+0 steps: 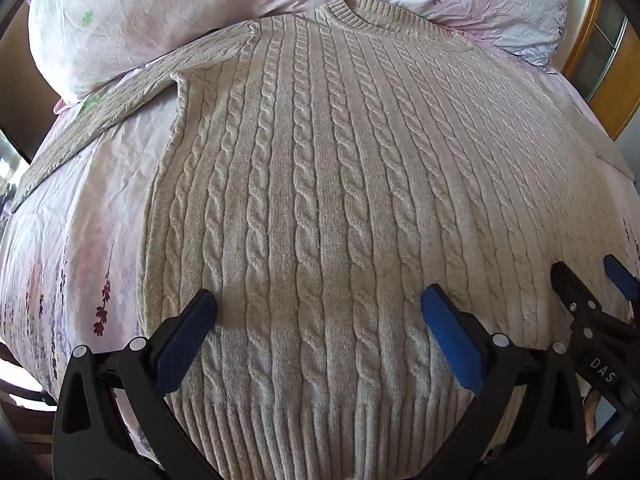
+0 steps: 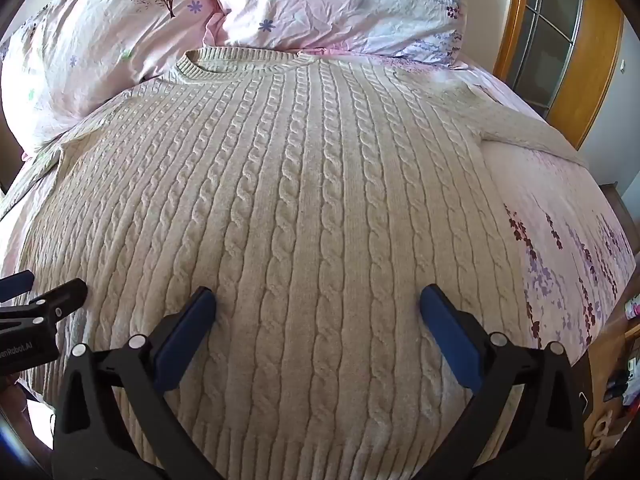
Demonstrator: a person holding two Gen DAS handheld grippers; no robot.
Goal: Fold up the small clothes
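Left-wrist view: sweater [image 1: 320,200] lies flat on the bed [image 1: 80,240], hem nearest, collar far, long axis straight ahead of the left tool [image 1: 319,300], whose fingers stand apart, holding nothing. Right-wrist view: the right tool [image 2: 318,298], equally spread and empty, hovers over the hem's right part, nearer the right sleeve [image 2: 520,132].

A sweater [image 1: 320,200] is spread flat on the bed [image 1: 80,220], filling the middle of the frame. Two pillows [image 2: 328,4] are set behind its collar, along the top.
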